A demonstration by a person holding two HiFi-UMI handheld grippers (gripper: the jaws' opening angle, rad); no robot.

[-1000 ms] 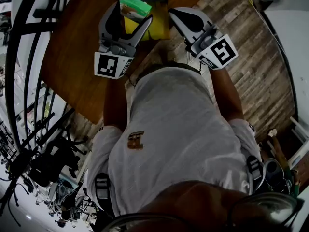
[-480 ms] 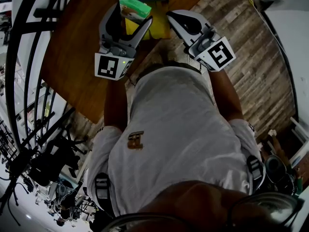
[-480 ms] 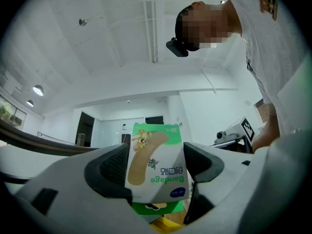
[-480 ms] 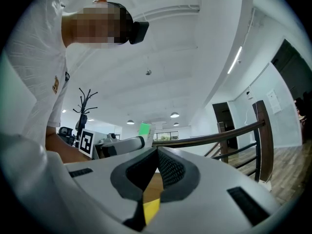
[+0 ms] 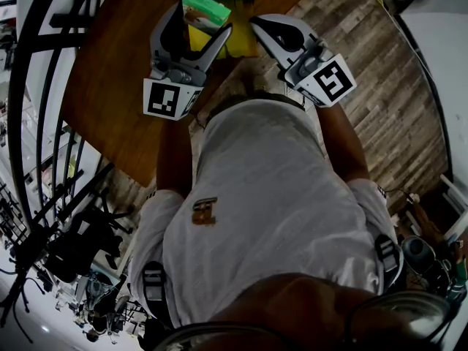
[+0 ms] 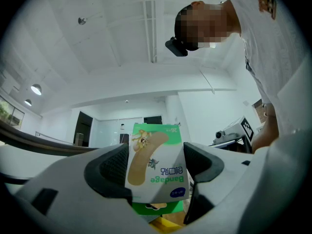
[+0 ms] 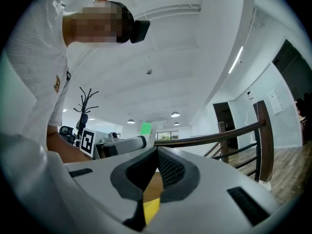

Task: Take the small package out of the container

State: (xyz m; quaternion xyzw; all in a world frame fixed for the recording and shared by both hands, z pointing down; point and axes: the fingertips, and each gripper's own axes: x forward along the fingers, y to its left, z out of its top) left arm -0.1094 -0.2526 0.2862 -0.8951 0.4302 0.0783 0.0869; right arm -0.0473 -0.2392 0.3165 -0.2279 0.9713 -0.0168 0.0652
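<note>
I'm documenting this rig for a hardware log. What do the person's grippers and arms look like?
Both the left gripper and right gripper have pale grey moulded shells tapering to two jaws lined with dark textured pads. Each carries a white cube with black square markers. The person wears a white short-sleeved shirt.

Brown wooden table [image 5: 110, 79] on plank floor [image 5: 380, 79], white ceiling [image 6: 97, 43] overhead.

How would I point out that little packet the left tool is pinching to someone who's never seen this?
Find the brown wooden table, then the yellow container on it. Above that, the left gripper clamps a small box: the only green thing there, with a tan bandage pictured on its face.
</note>
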